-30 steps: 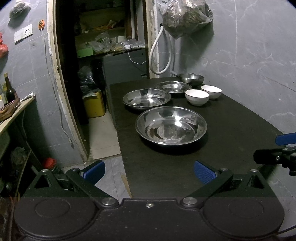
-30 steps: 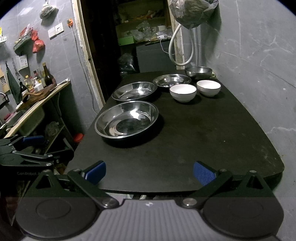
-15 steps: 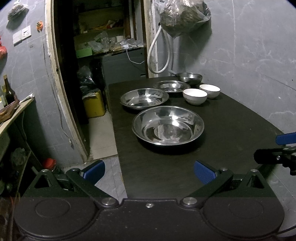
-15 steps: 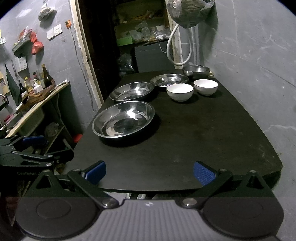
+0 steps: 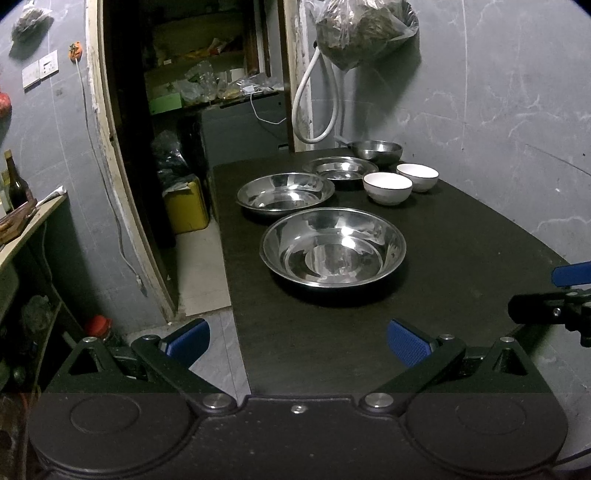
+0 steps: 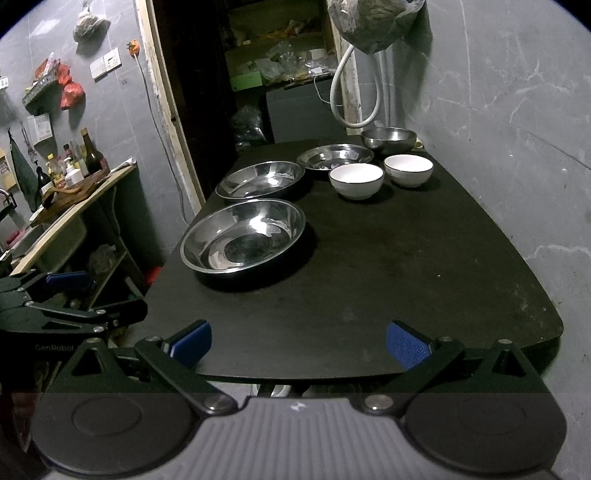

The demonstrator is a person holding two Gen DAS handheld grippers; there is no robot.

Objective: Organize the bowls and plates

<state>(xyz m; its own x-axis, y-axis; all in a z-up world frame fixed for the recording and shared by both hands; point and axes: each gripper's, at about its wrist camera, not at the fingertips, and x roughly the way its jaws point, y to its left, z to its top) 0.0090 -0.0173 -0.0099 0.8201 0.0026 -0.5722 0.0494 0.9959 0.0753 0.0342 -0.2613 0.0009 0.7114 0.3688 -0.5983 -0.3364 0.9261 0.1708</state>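
The nearest steel basin [image 5: 334, 246] sits on the black table [image 5: 461, 258] toward its left side, closest of the dishes to both grippers. Just behind it, with a narrow gap between them, lies a second, shallower steel basin [image 5: 286, 192], and behind that a small steel plate [image 5: 340, 168] near the table's far end. A small steel bowl [image 5: 376, 150] stands at the far edge by the wall. Two white ceramic bowls [image 6: 356, 179] stand upright side by side to the right of the steel plate, close together; whether their rims touch cannot be told from either view. All six dishes are upright and hold nothing that can be seen.

The left gripper [image 5: 297, 341] hovers over the table's near left corner with its blue-padded fingers spread wide and nothing between them. The right gripper [image 6: 297, 341] hangs just off the near edge of the table, its fingers likewise wide apart and holding nothing.

A white hose [image 5: 314, 107] loops down the grey wall behind the table, under a hanging plastic bag [image 5: 364, 29]. A yellow canister [image 5: 186, 206] stands on the floor in the doorway to the left
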